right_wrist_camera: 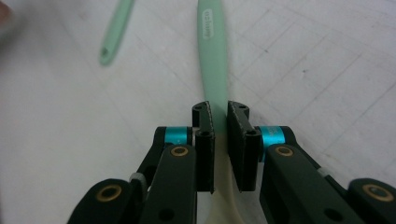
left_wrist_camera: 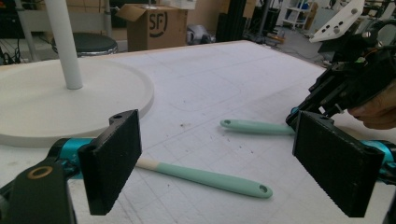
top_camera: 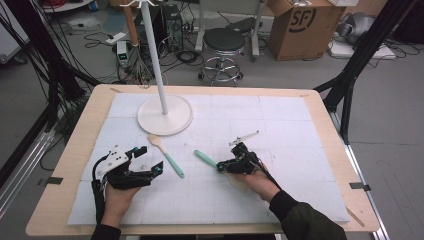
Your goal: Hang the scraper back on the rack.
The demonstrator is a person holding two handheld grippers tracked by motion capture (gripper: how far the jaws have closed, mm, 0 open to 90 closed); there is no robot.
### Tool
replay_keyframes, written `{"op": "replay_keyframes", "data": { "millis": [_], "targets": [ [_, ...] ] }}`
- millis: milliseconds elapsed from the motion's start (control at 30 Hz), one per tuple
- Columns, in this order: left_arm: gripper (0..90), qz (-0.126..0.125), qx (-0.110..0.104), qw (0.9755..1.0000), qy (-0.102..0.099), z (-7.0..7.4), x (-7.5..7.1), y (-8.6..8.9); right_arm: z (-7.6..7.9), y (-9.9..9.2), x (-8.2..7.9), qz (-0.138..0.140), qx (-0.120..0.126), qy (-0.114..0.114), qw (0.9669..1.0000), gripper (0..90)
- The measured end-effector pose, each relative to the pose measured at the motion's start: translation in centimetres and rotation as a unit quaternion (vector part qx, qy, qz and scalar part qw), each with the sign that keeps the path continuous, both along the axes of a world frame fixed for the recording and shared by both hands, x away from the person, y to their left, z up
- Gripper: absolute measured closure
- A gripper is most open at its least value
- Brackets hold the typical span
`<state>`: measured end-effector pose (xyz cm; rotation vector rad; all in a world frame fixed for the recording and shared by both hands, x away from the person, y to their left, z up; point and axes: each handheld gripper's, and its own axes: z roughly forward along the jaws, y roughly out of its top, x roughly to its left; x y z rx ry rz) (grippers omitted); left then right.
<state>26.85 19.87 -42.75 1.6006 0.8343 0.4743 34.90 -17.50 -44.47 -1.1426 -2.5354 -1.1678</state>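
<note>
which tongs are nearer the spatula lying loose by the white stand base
Left. The left tongs sit open just beside the loose spatula, not touching it. The right tongs are farther off, shut on the second spatula.

Held spatula (right_wrist_camera: 214,51) head hidden behind right gripper (right_wrist_camera: 220,140) jaws — stand pole (left_wrist_camera: 64,42) top cut off.

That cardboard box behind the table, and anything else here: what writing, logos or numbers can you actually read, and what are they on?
"SF": large dark logo on the cardboard box, also seen from the left gripper view.
Raised lettering on the mint spatula handle clamped in the right gripper: too blurred to read.
Small lit display on a device on the floor: too small to read.
No other legible text.
</note>
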Motion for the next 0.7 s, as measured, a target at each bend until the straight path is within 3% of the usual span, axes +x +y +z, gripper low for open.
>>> {"op": "replay_keyframes", "data": {
  "millis": [67,133,267,400,567,700],
  "targets": [
    [16.2,0.002,-0.002,1.0,0.002,-0.1,0.0,0.2,0.4,-0.3,0.2,-0.005,0.019,-0.002,0.9998,82.2],
    [16.2,0.003,-0.001,1.0,0.002,-0.1,0.0,0.2,0.9,-0.8,0.4,-0.015,0.053,-0.007,0.9985,82.1],
    [16.2,0.003,-0.001,1.0,0.003,-0.1,0.0,0.2,1.7,-1.6,1.1,-0.026,0.119,-0.009,0.9926,82.0],
    [16.2,0.004,0.0,1.0,0.003,-0.1,0.1,0.2,3.1,-1.4,1.5,-0.027,0.154,-0.024,0.9873,81.9],
    [16.2,0.004,0.0,1.0,0.004,-0.2,0.0,0.2,5.1,-0.4,2.2,-0.022,0.203,-0.053,0.9776,81.9],
    [16.2,0.005,0.0,1.0,0.004,-0.2,0.0,0.4,5.7,0.0,2.5,-0.03,0.223,-0.07,0.9718,82.0]
  ]
}}
